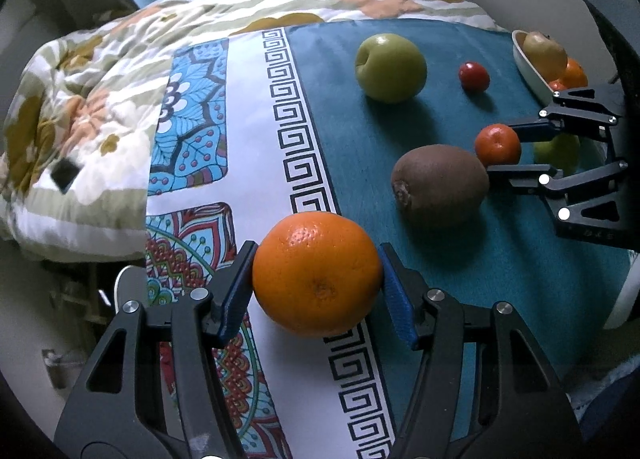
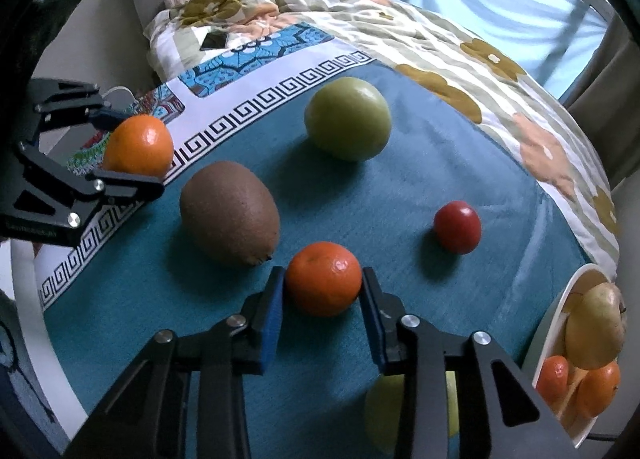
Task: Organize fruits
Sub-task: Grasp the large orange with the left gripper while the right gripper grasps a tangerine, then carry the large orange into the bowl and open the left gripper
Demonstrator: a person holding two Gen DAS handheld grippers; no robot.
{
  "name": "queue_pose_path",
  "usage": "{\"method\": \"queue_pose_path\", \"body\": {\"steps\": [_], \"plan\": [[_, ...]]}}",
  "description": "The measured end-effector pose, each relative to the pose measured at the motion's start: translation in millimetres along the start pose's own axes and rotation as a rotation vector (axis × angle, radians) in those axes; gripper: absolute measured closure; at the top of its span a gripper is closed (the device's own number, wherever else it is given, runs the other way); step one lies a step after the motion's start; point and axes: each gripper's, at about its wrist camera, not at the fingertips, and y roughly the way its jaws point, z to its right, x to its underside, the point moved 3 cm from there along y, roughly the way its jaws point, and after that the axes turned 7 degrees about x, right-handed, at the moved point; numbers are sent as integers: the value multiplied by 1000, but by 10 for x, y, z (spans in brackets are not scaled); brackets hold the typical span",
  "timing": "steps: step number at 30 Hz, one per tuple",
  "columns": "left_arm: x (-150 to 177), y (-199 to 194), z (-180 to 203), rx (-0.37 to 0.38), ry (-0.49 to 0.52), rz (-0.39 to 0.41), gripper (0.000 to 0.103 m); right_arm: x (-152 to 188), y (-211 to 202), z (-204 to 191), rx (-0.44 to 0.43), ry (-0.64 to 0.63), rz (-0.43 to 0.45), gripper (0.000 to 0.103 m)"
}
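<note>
Lifting both fruits straight up is safest: left gripper point(image 1: 318, 279) is clamped on the orange point(image 1: 316, 273), right gripper point(image 2: 323, 287) pinches the mandarin point(image 2: 323, 279); bowl point(image 2: 560, 299) nearby.

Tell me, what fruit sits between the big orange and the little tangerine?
The kiwi. In the right wrist view it lies on the blue cloth between the orange and the tangerine; the left wrist view shows it too.
</note>
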Motion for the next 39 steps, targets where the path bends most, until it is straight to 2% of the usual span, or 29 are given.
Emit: {"method": "queue_pose_path", "body": {"steps": [8,17,29,39], "plan": [[-24,-247,153,-39,-48,43,39,22,-271,108,-3,47,46,69],[-222,-705,602,-65,-72,120,39,241,-834,428,19,146,96,69],[-663,-1015,1669,-22,-15,222,39,926,-1582,1257,109,307,118,69],[-987,-761,2503,53,14,247,39,1379,-1829,1900,139,379,133,69]]}}
